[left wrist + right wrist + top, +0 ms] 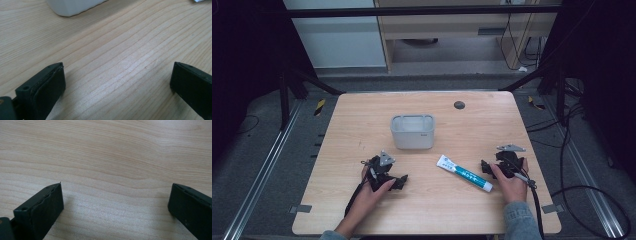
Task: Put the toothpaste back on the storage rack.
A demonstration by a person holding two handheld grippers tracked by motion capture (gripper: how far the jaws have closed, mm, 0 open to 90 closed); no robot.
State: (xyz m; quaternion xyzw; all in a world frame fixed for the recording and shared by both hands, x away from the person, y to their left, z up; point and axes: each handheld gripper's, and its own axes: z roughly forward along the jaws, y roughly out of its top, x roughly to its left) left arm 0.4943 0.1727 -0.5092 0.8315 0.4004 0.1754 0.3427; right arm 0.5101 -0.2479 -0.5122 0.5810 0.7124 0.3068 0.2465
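Note:
A white and blue toothpaste tube (464, 173) lies flat on the wooden table (362, 120), slanting from upper left to lower right. Behind it, near the middle, stands a white rectangular bin (412, 131), whose lower corner (72, 6) shows at the top of the left gripper view. My left gripper (398, 181) rests on the table left of the tube, jaws wide apart over bare wood (117, 82). My right gripper (486, 166) rests just right of the tube's cap end, also open with nothing between its jaws (116, 205).
A small dark round hole (459, 105) sits near the table's far edge. Cables (572, 195) trail on the floor to the right. Black frame legs and metal rails flank the table on both sides.

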